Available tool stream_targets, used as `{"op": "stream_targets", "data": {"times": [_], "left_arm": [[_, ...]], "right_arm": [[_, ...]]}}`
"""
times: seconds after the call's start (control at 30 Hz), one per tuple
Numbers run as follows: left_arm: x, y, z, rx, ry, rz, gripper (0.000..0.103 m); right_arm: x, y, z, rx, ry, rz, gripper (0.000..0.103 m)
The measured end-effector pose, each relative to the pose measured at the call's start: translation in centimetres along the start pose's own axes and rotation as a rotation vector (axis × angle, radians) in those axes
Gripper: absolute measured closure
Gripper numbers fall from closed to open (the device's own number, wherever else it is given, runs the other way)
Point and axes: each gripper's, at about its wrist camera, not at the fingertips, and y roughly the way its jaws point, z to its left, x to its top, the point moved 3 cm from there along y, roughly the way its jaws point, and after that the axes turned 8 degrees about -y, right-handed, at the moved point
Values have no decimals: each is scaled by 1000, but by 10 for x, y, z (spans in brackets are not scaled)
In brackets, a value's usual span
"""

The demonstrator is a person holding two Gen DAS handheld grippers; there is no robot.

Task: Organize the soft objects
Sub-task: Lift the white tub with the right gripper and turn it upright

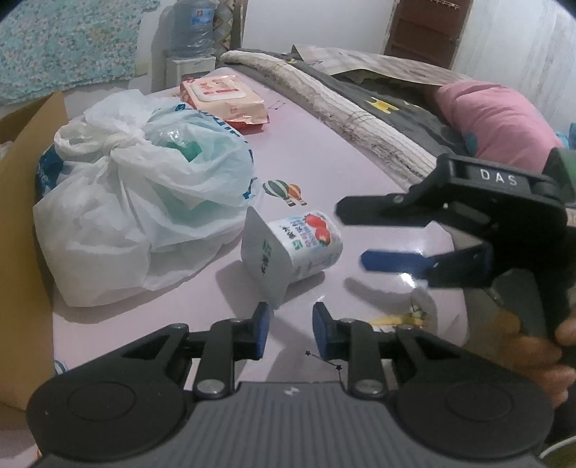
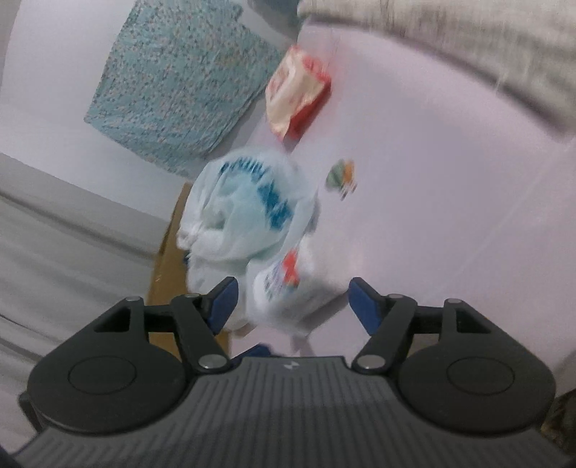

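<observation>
Much of the right wrist view is smeared; several things run off the frame.

The tied plastic bag (image 2: pixel 248 212) and the strawberry-printed cup (image 2: pixel 284 288) are motion-blurred, their print unreadable. In the left wrist view the cardboard box (image 1: pixel 21 216) is cut by the left edge, the bag (image 1: pixel 144 201) hides its inside, and the bag's greenish contents cannot be made out. The water jug (image 1: pixel 192 25) is cropped at the top.

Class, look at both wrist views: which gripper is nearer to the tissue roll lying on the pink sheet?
Left. The left gripper sits just short of the tissue roll, its jaws empty. The right gripper hovers to the roll's side, open and clearly apart from it.
</observation>
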Motion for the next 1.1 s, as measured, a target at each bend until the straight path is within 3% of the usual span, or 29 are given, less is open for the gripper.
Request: {"op": "stream_targets", "data": {"times": [0.17, 0.3, 0.53, 0.8, 1.1], "left_arm": [[1, -2, -8, 19, 46, -26, 56], [6, 3, -14, 36, 61, -38, 52], [19, 11, -24, 37, 77, -80, 54], [23, 6, -44, 29, 154, -129, 57], [29, 22, -74, -8, 255, -119, 55]], "right_arm": [[13, -15, -8, -45, -34, -71, 46], [20, -9, -12, -65, -40, -77, 57], [17, 16, -8, -5, 0, -23, 73], [16, 21, -20, 35, 77, -2, 77], [25, 7, -33, -23, 78, -44, 76]]}}
